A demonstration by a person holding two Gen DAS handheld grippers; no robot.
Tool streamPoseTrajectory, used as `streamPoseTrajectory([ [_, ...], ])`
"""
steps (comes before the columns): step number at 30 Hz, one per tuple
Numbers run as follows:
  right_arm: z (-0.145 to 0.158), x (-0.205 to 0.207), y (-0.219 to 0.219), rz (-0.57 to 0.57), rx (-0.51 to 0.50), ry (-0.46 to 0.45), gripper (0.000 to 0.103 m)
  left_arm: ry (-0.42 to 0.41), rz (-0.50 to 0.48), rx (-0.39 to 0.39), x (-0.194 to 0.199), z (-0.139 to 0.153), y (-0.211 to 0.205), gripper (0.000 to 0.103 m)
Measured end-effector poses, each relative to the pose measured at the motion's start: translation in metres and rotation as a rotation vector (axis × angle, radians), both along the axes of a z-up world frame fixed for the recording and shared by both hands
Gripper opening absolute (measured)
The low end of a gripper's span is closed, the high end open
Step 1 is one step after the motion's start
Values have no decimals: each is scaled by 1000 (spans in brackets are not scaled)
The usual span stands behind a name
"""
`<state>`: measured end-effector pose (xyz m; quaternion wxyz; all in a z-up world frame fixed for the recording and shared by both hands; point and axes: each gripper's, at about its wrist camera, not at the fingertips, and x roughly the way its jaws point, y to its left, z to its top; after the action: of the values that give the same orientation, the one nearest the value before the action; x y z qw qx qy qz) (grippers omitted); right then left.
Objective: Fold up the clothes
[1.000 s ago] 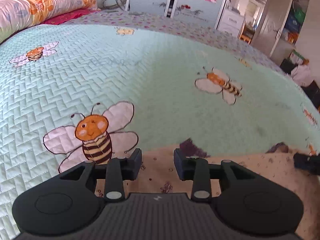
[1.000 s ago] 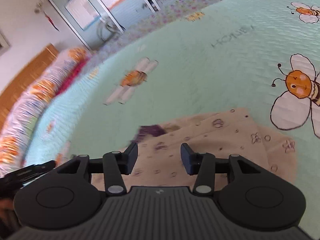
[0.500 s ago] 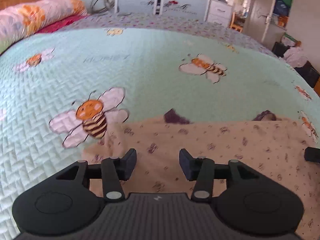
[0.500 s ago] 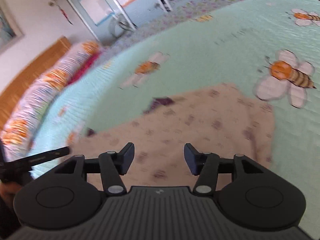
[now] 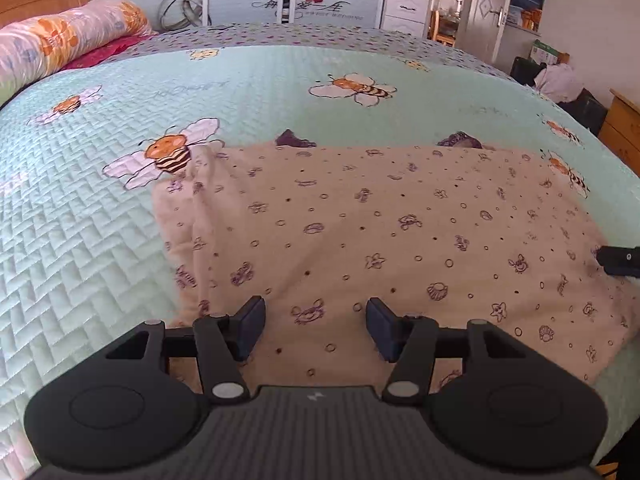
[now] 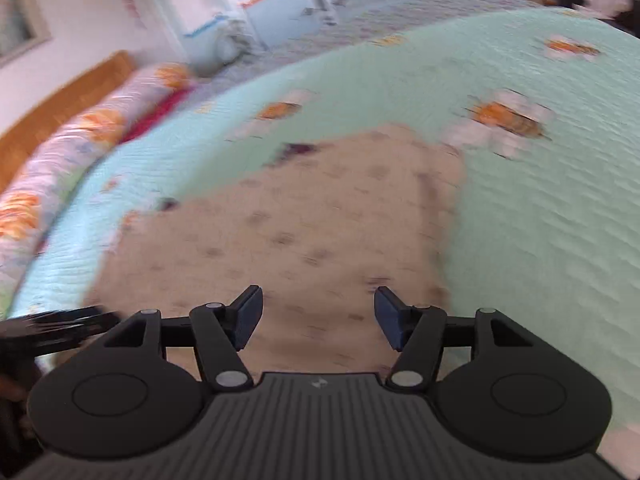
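Hovering: two wide-jawed grippers (image 5: 316,322) (image 6: 318,316), one garment (image 5: 380,232).

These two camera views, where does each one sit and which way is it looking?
Left wrist view: sits on the left gripper, looking forward over its open jaws across the beige garment on the bee quilt; the right gripper's tip shows at the right edge.
Right wrist view: sits on the right gripper, jaws open, looking blurrily across the same garment.
Shared: garment, quilt, rolled bedding.

I'm seeing a beige garment (image 5: 400,232) dotted with purple cartoons ahead of my gripper, lying on a mint bee-patterned quilt (image 5: 80,240).
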<state>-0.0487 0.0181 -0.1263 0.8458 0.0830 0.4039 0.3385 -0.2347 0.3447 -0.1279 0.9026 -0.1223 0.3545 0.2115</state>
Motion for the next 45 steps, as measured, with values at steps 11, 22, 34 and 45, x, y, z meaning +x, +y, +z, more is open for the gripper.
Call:
streamPoseTrajectory([
  [11,12,-65,26,154,7,-35,62,64,-114,75,-13,-6,-54,63],
  [22,35,-90,38,228,-178,-256,74,-18,-115,141,-24,20,-63,69],
  [34,-14,-99,89,360,-336,-309,78,36,-43,52,-68,-4,-33,69],
  [45,3,-98,35,202,-313,-336,78,8,-74,2,-53,-8,-46,71],
])
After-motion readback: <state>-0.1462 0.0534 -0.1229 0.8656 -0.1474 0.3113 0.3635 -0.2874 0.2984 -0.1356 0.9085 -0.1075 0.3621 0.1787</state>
